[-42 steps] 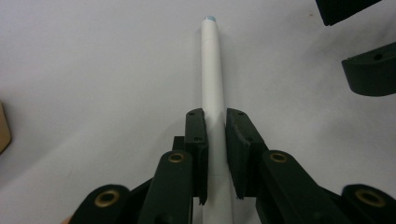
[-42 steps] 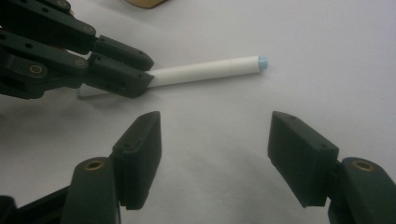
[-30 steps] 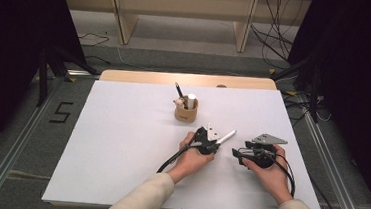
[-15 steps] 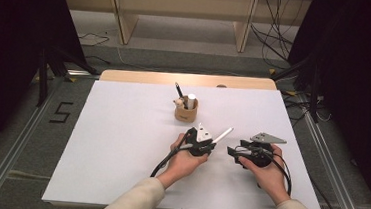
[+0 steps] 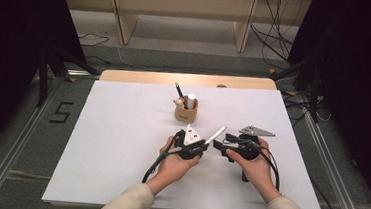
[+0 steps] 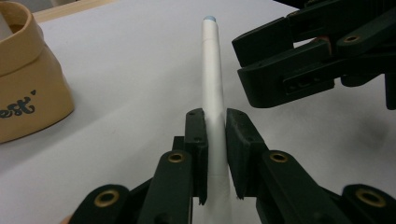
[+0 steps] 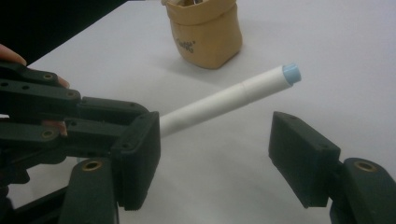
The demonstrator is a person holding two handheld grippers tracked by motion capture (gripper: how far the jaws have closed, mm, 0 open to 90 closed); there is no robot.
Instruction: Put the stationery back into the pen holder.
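on the bench: a white sheet covers the bench [image 5: 110, 143]; the work sits right of its middle, near the person's edge.
white pen: a white pen [image 5: 215, 136] with a pale blue end, lifted off the sheet and slanting up toward the right hand.
left gripper: the left gripper [image 6: 215, 140] pinches the pen low on its barrel, its fingers [image 6: 196, 144] pressed against both sides, most of the barrel sticking out ahead.
right gripper: the right gripper [image 7: 224, 158] stands spread wide, nothing between its fingers [image 7: 301, 156]; it faces the pen's free end from just beside it, apart from the barrel.
tan pouch: a tan pouch [image 5: 186, 110] stands upright farther back on the sheet, well apart from both grippers; it holds a dark pen [image 5: 179, 90] and a white stick-like item [image 5: 191, 101].
done so far: the pen is picked up and held steady in the air by one gripper.
left to do: judging from the stance, the right gripper has yet to close on the blue-tipped end, either to take the pen over or to pull at its cap; which of the two cannot be told.
overall: an early-to-middle stage, with the second grasp not yet made.
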